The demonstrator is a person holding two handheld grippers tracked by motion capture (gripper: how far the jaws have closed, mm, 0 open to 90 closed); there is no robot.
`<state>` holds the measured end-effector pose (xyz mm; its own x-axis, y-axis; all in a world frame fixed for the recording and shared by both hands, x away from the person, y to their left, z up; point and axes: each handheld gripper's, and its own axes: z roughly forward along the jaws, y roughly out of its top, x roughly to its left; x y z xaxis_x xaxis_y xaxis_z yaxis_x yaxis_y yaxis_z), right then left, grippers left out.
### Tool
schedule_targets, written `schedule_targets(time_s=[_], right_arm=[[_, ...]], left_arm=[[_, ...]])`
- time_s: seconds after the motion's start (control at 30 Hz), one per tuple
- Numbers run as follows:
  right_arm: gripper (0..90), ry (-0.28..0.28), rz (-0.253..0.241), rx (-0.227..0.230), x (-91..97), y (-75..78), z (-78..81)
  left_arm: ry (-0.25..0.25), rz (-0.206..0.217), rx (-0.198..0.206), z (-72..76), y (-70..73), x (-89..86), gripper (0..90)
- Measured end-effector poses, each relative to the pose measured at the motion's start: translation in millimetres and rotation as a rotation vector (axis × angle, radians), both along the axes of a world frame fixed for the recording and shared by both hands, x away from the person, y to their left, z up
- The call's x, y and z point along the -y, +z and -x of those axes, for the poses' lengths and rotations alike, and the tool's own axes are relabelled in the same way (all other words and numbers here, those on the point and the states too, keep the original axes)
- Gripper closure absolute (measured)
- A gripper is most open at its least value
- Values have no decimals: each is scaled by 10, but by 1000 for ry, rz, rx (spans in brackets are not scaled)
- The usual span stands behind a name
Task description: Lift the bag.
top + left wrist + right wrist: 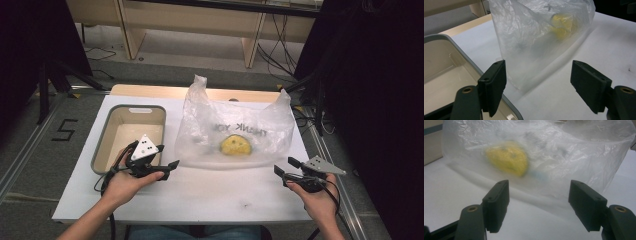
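Nearest the high view's camera, two hands come in from the bottom edge, each holding a gripper over the white desk [210, 192]. Its surface is flat and matte with a few dark specks. Ahead of the left gripper [169, 169], whose jaws stand apart and hold nothing, a thin, crinkled, translucent plastic bag [235, 125] slumps on the desk with faint mirrored lettering on it. A rounded yellow item [236, 145] lies low inside; what it is cannot be made out through the film. Just behind that gripper sits a rectangular grey bin [100, 145] with rounded corners and a smooth beige inside. The right gripper [282, 166], jaws likewise spread and empty, points at the bag's other lower corner from a short way off.

Seen from the left gripper view, matte black block-shaped jaws stand wide apart around bare desk. Beyond the gap, the bag [536, 37] rises in wrinkled folds, the yellow item [560, 25] a blur high inside. The bin [461, 50] lies beside and under one jaw, cut off by the frame edge.

From the right gripper view, the jaws are equally wide and empty. Just past them the bag [574, 165] spreads, cloudy and creased, with the yellow item [507, 161] a soft dome shape beyond one jaw and a pale bluish smudge beside it that is too blurred to name.
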<state>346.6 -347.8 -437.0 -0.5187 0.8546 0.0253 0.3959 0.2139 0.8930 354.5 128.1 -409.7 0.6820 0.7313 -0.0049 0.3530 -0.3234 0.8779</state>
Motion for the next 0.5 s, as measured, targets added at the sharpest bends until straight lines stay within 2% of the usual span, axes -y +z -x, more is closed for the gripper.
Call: schedule_targets(time_s=[0.5], right_arm=[[346, -1, -17, 1, 25, -44, 51]], left_arm=[[-4, -12, 15, 8, -22, 21, 281]])
